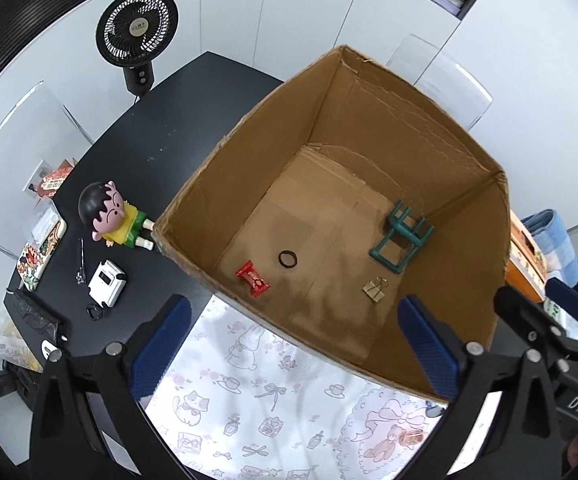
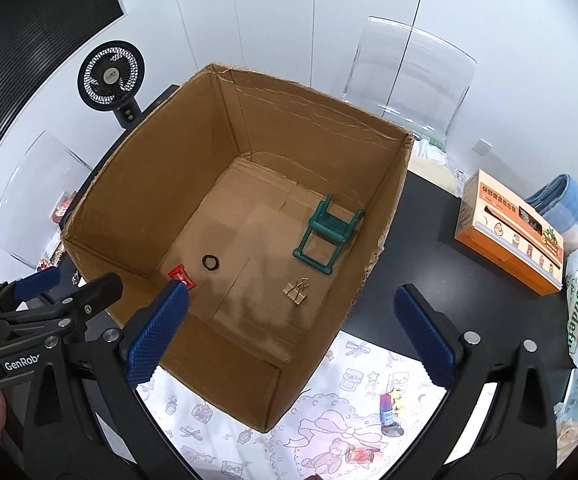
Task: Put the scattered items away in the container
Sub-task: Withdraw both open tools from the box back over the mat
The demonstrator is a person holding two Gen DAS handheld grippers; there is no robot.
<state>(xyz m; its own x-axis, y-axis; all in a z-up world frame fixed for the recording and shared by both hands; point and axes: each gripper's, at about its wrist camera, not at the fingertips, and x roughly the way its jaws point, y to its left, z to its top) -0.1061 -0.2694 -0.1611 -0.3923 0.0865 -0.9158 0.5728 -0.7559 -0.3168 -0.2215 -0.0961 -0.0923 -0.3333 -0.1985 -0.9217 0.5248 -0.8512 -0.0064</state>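
Both tools hang spread and empty over the cardboard box.
Next pickings lie below-right of my right tool: small bottle upright on the patterned cloth, nearer it than the left tool.

Left gripper: my jaws spread wide, nothing between the blue pads, pitched steeply down. Right gripper: same, wide apart, empty, angled steeply down, close alongside my left.
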